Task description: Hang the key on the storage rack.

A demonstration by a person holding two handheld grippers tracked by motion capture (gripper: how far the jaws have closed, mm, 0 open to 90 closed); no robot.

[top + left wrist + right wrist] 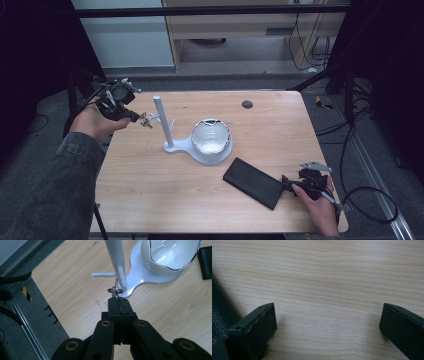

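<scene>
The landmark is the white stand (pixel 171 131), an upright post with short side pegs rising from a flat base that also carries a glossy white bowl (pixel 211 136). The left gripper (pixel 141 119) hovers just beside the post, at peg height, its jaws clamped tight on a small metal key ring (pixel 115 290); in the left gripper view the ring sits right at the tip of a peg (pixel 122 275) that points toward the camera, but is not yet threaded over it, as far as can be told. So the work seems past its pick-up stage: the ring is lifted and carried to the stand, and what is left is to slip it onto a peg and let go. The right gripper (pixel 291 184) rests on the table (pixel 150 190) well away from the stand, toward the near right corner, jaws spread wide with nothing between them, next to a black wallet-like case (pixel 254 182). No brand, label or writing can be read anywhere.
</scene>
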